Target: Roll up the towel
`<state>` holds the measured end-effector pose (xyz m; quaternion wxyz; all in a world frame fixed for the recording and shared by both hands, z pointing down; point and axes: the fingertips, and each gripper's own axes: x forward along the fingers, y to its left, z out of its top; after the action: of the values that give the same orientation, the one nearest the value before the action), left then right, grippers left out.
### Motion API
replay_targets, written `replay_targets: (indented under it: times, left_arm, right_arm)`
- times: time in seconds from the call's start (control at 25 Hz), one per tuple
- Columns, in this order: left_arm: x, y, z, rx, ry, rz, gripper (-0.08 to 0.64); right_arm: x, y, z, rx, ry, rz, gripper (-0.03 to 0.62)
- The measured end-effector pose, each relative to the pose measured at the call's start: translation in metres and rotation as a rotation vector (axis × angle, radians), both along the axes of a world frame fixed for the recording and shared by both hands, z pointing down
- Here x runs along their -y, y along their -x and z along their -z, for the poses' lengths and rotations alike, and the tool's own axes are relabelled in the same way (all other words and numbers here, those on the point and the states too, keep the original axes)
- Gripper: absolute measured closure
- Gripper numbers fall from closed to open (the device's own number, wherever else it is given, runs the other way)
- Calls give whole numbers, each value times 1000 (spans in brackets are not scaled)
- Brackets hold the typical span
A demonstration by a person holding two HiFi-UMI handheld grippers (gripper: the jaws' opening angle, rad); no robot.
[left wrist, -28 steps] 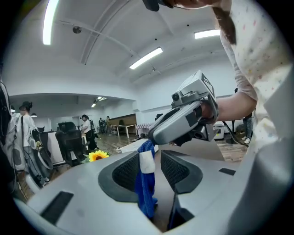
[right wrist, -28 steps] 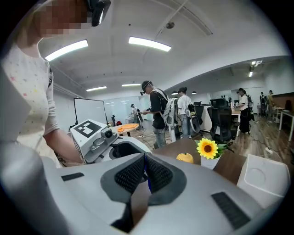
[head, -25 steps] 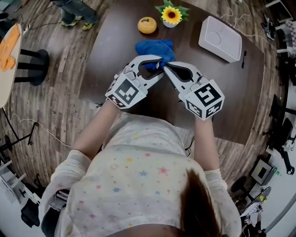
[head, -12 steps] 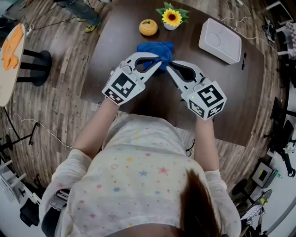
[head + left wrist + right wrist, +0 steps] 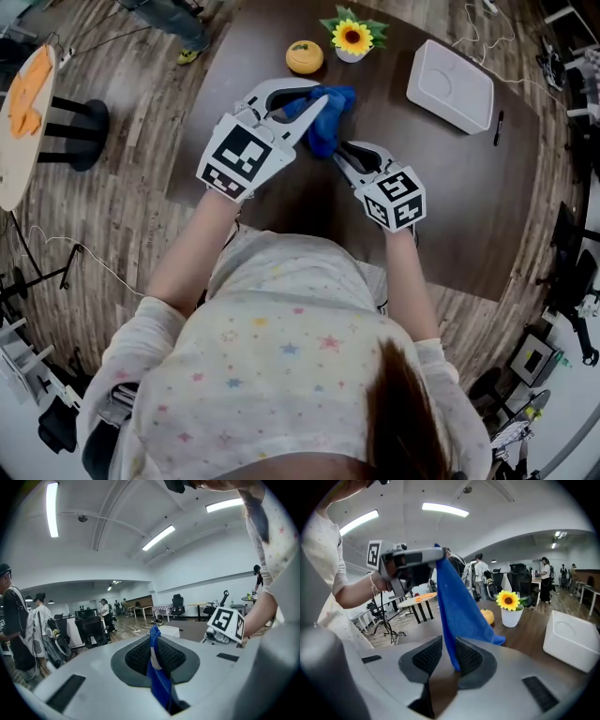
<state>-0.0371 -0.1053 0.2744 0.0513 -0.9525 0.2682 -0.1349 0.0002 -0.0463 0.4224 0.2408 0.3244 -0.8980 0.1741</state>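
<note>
A blue towel (image 5: 328,117) hangs over the dark wooden table (image 5: 450,197). My left gripper (image 5: 314,98) is shut on its top corner and holds it up; in the left gripper view the blue cloth (image 5: 157,677) is pinched between the pads. My right gripper (image 5: 339,150) sits lower, just below the hanging cloth. In the right gripper view the towel (image 5: 457,606) drops down between the jaws of the right gripper (image 5: 447,656), close against the right pad, with a gap on its left side. The left gripper (image 5: 439,554) shows at the towel's top there.
At the table's far edge stand a round orange object (image 5: 305,57) and a sunflower in a white pot (image 5: 352,39). A white tray (image 5: 450,86) lies at the far right with a pen (image 5: 497,128) beside it. People and office chairs stand in the room behind.
The left gripper closed on the towel and lifted it off the table, up and away. The right gripper sank lower, beneath the hanging cloth.
</note>
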Motion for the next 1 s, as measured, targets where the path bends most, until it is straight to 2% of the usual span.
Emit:
replay_targets:
  times: [0.16,0.32,0.6,0.76,0.88,1.0]
  left_arm:
    - [3,1,11,-11,11,18,531]
    - [-1,2,25,-21,5,23,531]
    - [-3,10,46,-23,-28,36,531]
    - [-2,15,57,-35,-41,51,531]
    - [-3,15,67,-47,-53,51,531]
    - [-4,16,79,-56,-74,48,531]
  right_arm:
    - [-9,14,-43,-34,70,9,474]
    - [-4,23,-68,-79,66,-8,440]
    - [20,21,-82,-122,30,-85,459]
    - [23,33,-79,-120,33,-46,439]
    - [24,43,-82,-155,17,-30,436]
    - [30,43,-84,-171,0,-67,480]
